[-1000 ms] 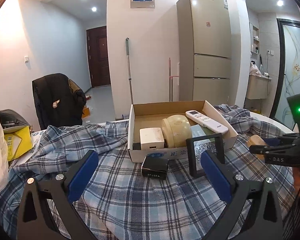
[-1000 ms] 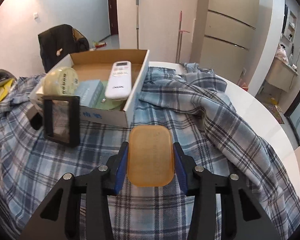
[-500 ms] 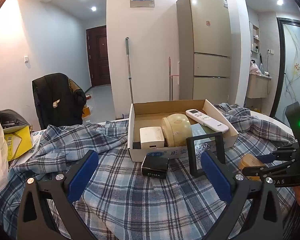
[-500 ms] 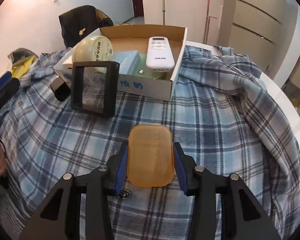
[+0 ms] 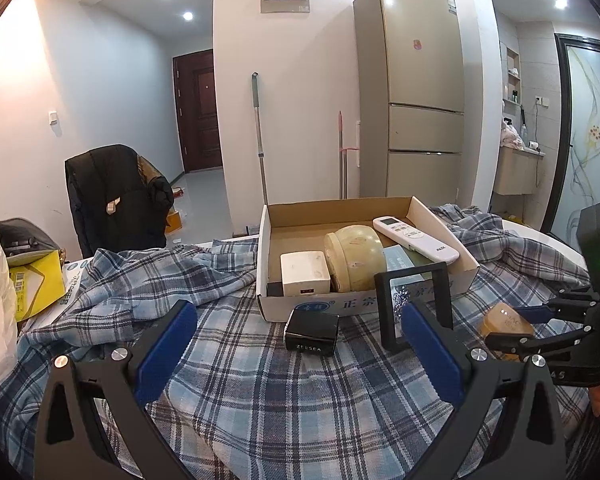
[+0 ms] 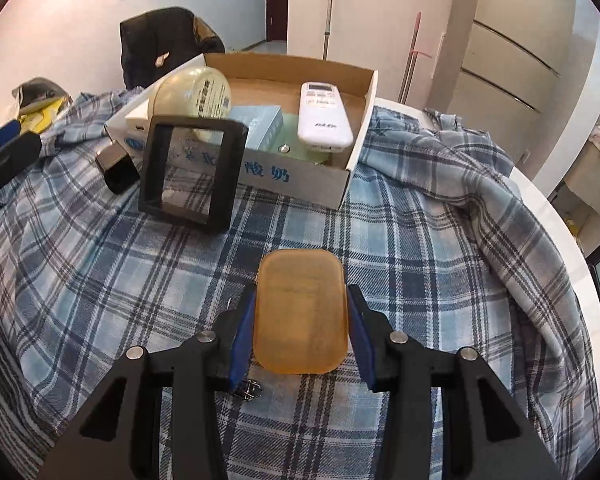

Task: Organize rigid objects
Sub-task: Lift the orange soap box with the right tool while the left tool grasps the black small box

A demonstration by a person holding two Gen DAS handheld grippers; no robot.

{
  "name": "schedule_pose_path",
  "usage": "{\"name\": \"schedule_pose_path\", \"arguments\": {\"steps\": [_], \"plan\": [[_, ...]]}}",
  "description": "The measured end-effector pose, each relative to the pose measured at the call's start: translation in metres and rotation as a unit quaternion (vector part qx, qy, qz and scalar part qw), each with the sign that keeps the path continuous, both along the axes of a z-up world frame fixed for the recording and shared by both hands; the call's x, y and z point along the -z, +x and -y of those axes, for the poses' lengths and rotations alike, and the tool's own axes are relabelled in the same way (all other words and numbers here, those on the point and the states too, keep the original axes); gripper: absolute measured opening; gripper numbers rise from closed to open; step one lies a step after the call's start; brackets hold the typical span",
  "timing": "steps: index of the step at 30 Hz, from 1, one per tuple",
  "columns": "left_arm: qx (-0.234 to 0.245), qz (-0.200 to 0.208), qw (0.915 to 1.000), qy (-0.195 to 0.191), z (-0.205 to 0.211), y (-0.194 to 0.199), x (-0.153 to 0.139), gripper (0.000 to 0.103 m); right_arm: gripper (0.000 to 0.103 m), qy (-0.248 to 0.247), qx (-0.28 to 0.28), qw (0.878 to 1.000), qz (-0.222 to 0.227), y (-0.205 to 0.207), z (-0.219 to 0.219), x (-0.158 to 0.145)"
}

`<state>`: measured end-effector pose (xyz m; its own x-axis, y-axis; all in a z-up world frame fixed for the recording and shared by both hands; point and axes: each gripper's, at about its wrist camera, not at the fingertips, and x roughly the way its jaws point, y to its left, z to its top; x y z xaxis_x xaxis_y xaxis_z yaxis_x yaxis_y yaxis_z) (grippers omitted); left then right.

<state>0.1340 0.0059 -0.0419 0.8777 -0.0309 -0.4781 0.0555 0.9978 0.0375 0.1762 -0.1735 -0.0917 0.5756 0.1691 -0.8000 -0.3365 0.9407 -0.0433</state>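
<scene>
My right gripper (image 6: 302, 320) is shut on an amber soap-like block (image 6: 300, 312), held low over the plaid cloth; it also shows at the right of the left wrist view (image 5: 506, 322). A cardboard box (image 6: 300, 176) holds a white remote (image 6: 323, 114), a pale round jar (image 6: 198, 94), a light blue packet (image 6: 260, 126) and a white charger (image 5: 304, 272). A black frame (image 6: 192, 174) leans on the box front. A small black box (image 5: 312, 332) lies on the cloth. My left gripper (image 5: 296, 344) is open and empty, in front of the black box.
The plaid cloth (image 6: 420, 240) covers a round white table (image 6: 560, 216), bunched at the right and back left. A yellow box (image 5: 32, 288) and white bag sit at the left edge. A chair with a black jacket (image 5: 116, 196) stands behind.
My right gripper has carried the amber block down and back toward me, away from the box, to just above the cloth. The left gripper has stayed still.
</scene>
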Motion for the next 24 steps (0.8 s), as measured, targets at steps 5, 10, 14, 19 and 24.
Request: {"name": "schedule_pose_path", "arguments": {"steps": [5,10,14,19,24], "plan": [[0.007,-0.003,1.0000,0.000,0.001,0.001,0.001,0.103,0.042,0.018,0.002,1.000,0.021,-0.005,0.004,-0.008],[0.018,-0.013,0.9997,-0.009,0.000,0.003,0.001,0.100,0.042,0.022,-0.004,1.000,0.017,-0.004,0.003,-0.008],[0.022,-0.047,0.9985,-0.017,-0.005,0.015,0.002,0.089,0.042,0.029,0.009,0.999,0.025,-0.003,0.007,-0.011],[0.033,-0.134,0.9884,-0.064,-0.022,0.044,0.016,0.062,0.042,0.015,0.023,0.997,0.067,-0.006,0.014,-0.023],[0.066,-0.146,0.9867,-0.028,-0.019,0.066,0.022,0.052,0.042,0.018,0.022,0.997,0.068,-0.005,0.016,-0.024]]}}
